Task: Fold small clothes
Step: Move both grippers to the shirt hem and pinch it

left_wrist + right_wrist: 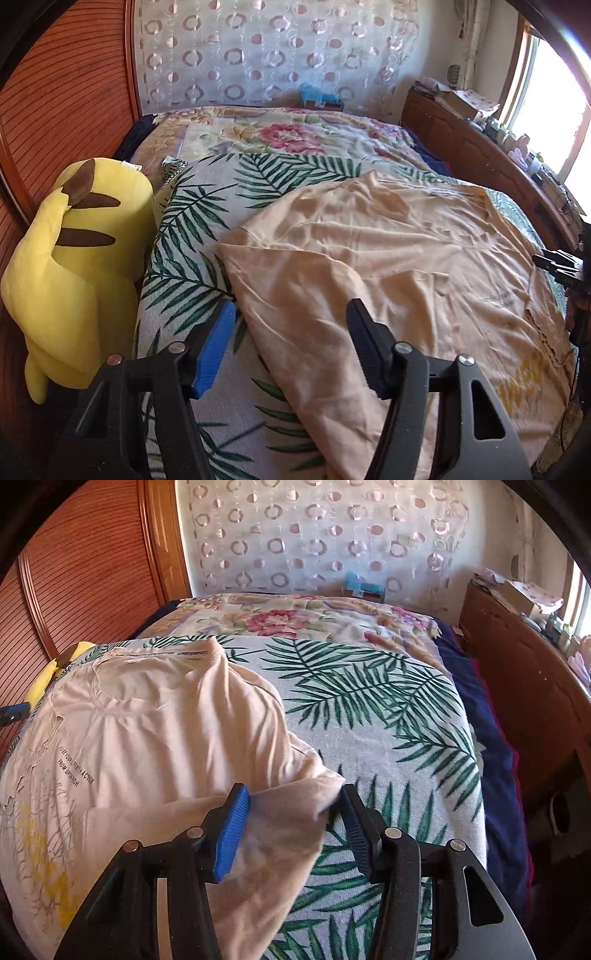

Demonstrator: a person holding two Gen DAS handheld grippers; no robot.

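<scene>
A peach T-shirt with a yellow print and small black lettering lies spread and wrinkled on a palm-leaf bedspread. In the left wrist view my left gripper hangs over the shirt's near left edge. Its jaws stand wide apart with cloth lying loose beneath them. In the right wrist view the T-shirt fills the left half. One sleeve reaches between the blue and black pads of my right gripper, which is open and does not pinch it. The right gripper's tips also show at the right edge of the left wrist view.
A yellow plush toy leans at the bed's left side against a ribbed wooden panel. A floral blanket covers the far end of the bed. A wooden cabinet with clutter runs along the right under a bright window.
</scene>
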